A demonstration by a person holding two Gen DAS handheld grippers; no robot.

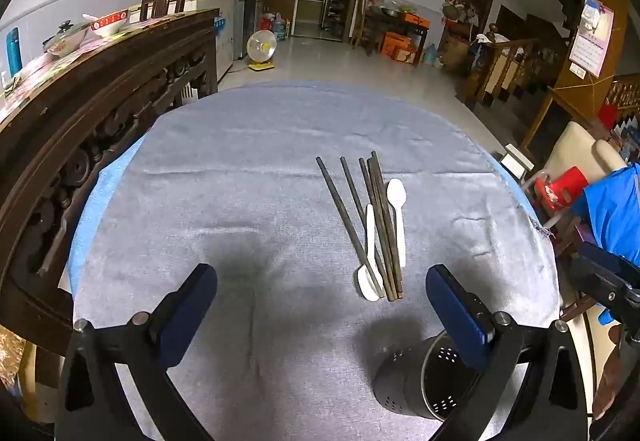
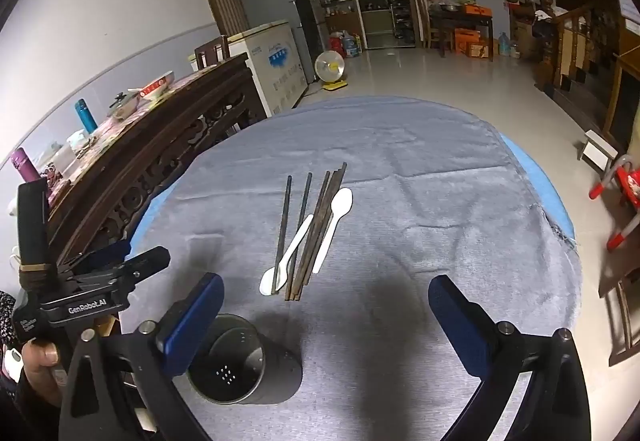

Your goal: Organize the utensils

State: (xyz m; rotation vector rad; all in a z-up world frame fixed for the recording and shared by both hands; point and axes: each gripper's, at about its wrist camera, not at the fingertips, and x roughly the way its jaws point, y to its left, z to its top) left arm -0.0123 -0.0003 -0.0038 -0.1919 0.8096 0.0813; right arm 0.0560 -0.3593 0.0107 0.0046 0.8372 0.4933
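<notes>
Several dark chopsticks (image 1: pixel 372 225) and two white plastic spoons (image 1: pixel 399 217) lie in a bundle on the grey cloth of the round table (image 1: pixel 248 177). They also show in the right wrist view: chopsticks (image 2: pixel 314 233), spoons (image 2: pixel 334 221). A dark perforated metal utensil holder (image 1: pixel 428 381) stands empty at the near edge, also seen in the right wrist view (image 2: pixel 240 361). My left gripper (image 1: pixel 320 305) is open and empty, hovering above the table short of the utensils. My right gripper (image 2: pixel 326 315) is open and empty, right of the holder.
A dark carved wooden sideboard (image 1: pixel 100 113) with bowls and bottles runs along the table's left side. A red stool (image 1: pixel 560 189) and blue fabric (image 1: pixel 616 209) stand off the right edge. The left gripper's body (image 2: pixel 92 297) sits left of the holder.
</notes>
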